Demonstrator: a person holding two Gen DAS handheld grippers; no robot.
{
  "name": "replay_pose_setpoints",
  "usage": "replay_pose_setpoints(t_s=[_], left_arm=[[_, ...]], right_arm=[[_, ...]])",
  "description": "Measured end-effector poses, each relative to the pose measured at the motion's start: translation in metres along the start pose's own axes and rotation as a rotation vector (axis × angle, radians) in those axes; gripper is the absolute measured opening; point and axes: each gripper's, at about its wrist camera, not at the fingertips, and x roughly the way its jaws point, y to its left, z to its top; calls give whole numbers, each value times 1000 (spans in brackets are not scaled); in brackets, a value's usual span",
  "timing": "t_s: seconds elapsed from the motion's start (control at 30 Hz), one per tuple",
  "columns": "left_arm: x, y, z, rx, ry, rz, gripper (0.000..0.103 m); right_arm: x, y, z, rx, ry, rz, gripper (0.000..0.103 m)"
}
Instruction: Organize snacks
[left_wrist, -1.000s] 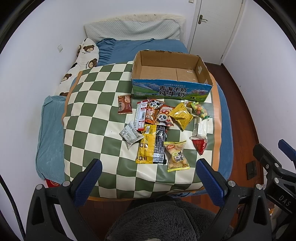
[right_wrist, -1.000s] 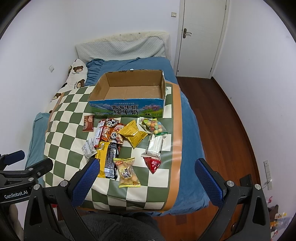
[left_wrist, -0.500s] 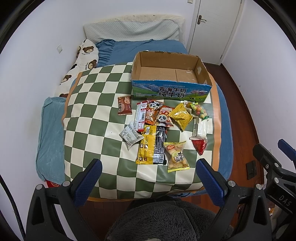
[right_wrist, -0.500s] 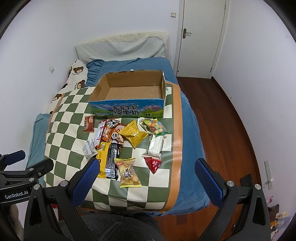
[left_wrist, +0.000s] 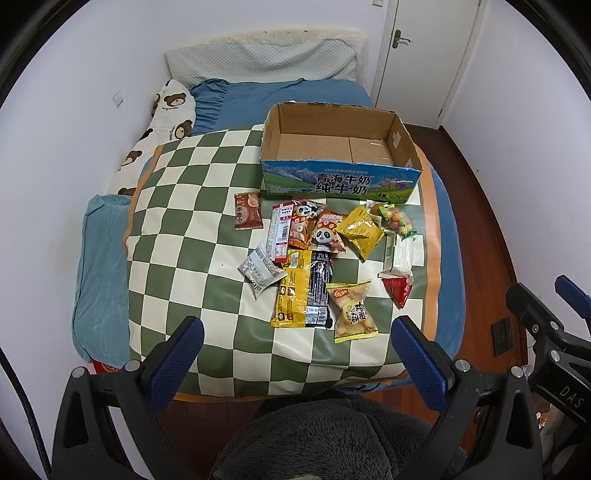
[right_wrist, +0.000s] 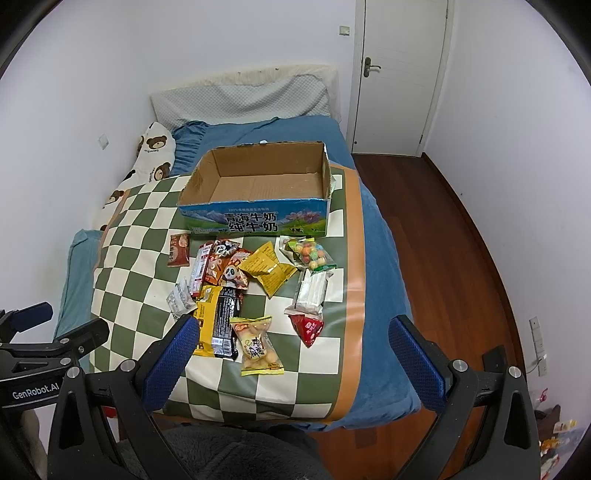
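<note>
An empty cardboard milk box (left_wrist: 402, 146) (right_wrist: 327, 177) sits at the far side of a green-and-white checked mat (left_wrist: 177, 221) (right_wrist: 133, 243) on a bed. Several snack packets lie in front of it: a brown packet (left_wrist: 246, 216), panda packets (left_wrist: 317, 232), a yellow bag (left_wrist: 360, 230) (right_wrist: 267, 268), a candy-ball bag (left_wrist: 397, 221) (right_wrist: 308, 254), a yellow-and-black pack (left_wrist: 304, 293), an egg-snack bag (left_wrist: 352, 310) (right_wrist: 258, 341) and a red packet (left_wrist: 397, 290) (right_wrist: 308, 326). My left gripper (left_wrist: 295, 354) and right gripper (right_wrist: 291, 354) are open and empty, held above the bed's near edge.
A bear-print pillow (left_wrist: 170, 114) and blue bedding (left_wrist: 258, 96) lie beyond the mat. White walls close the left side. A wooden floor (right_wrist: 461, 240) and a white door (right_wrist: 399, 74) are at the right. Grey fleece (left_wrist: 325, 439) fills the bottom of both views.
Both grippers have eased slightly closer to the snacks. The snacks and the box have not moved.
</note>
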Motion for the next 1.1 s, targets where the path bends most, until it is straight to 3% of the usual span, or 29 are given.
replay_pose_setpoints(t_s=[0.23,0.37,0.47,0.63,0.87,1.0,1.03,1.1], left_arm=[[1,0,5,-4,-3,2,103],[23,13,10,-20,-22,66,103],[54,28,13,-38,-3,126,103],[127,55,9,-46,98,184,103],[226,60,3,-33,276,130,103],[272,50,3,-44,360,57,103],[281,48,3,-46,383,40,103],[298,40,4,-38,415,8,103]], right_arm=[[1,0,1,13,2,7,103],[26,0,-4,27,30,32,103],[71,0,-15,35,88,64,103],[173,17,-43,10,202,90,102],[306,55,-92,-8,373,147,82],[352,70,-111,-17,422,158,64],[359,71,-115,-21,431,160,53],[365,66,-121,3,443,175,51]])
